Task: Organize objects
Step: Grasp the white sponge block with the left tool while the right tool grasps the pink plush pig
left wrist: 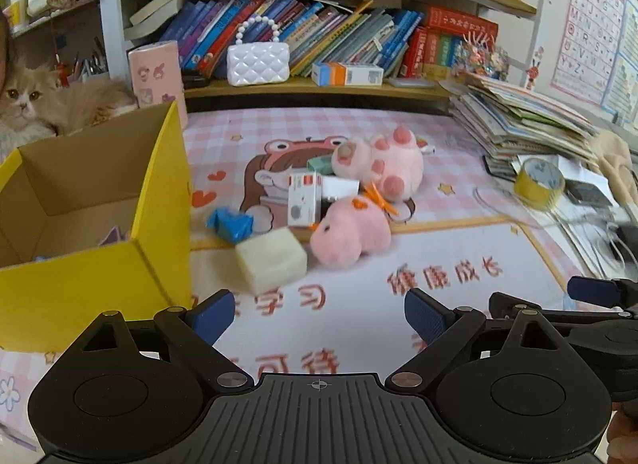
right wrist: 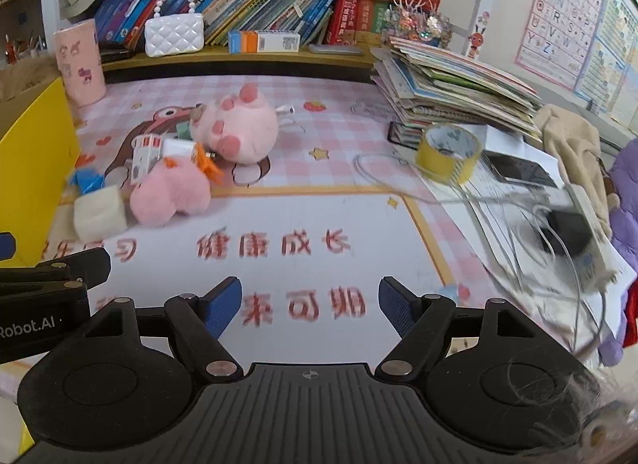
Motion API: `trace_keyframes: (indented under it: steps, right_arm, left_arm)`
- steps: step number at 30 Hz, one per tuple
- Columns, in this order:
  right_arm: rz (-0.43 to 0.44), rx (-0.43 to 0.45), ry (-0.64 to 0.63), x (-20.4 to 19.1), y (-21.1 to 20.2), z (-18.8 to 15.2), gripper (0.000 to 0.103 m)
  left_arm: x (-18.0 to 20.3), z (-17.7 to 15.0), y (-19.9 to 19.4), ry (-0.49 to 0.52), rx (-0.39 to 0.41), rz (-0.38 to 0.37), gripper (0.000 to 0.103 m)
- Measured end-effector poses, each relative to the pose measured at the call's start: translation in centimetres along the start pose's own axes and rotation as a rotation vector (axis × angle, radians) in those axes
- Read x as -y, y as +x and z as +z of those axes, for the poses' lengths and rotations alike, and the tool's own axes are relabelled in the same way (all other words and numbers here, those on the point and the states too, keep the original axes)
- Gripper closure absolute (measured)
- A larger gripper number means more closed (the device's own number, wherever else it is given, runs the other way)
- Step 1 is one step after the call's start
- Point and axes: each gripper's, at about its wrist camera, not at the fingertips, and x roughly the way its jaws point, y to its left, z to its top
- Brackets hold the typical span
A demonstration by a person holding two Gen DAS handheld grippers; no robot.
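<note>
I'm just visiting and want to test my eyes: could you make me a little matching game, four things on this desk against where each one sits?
Things:
1. white quilted purse
2. roll of yellow tape
3. pale sponge block
4. yellow cardboard box

Places:
A. far left of the desk
B. by the stack of books on the right
C. just in front of the blue wrapper
D. up on the bookshelf

Pairs: 1-D, 2-B, 3-C, 4-A

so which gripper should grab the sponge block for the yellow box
Left. The left gripper, open, has the sponge block just ahead beside the yellow box; the right gripper faces bare mat.
</note>
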Motion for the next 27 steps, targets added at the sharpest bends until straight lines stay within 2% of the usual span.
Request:
trace_keyframes:
  steps: [6, 14, 17, 19, 24, 27]
  right_arm:
    - [0.067, 0.054, 0.001, 1.0, 1.3, 2.3, 0.029]
    - [0.131, 0.077, -0.017, 1.5, 3.4, 4.3, 0.03]
    - [0.144, 0.076, -0.01, 1.9, 4.3, 4.9, 0.03]
    - [0.151, 0.07, -0.009, 2.1, 4.8, 5.2, 0.03]
    - [0.176, 0.064, -0.038, 2.4, 5.7, 5.6, 0.03]
    - [0.189, 0.067, -0.058, 2.4, 6.1, 5.8, 0.03]
  left_arm:
    - [0.7, 1.5, 0.4, -0.014, 0.04, 0.049, 0.009]
    - [1.1, 2.6, 2.3, -0.047, 0.022, 0.107, 0.011]
    - [1.3, 2.9, 3.5, -0.038, 0.005, 0.159, 0.027]
    - [1.1, 3.1, 4.6, -0.051, -0.029, 0.191, 0.045]
    - [0.7, 3.5, 6.7, -0.098, -0.074, 0.27, 0.048]
    - [0.4, 3.6, 7.9, -0.126, -0.088, 0.286, 0.044]
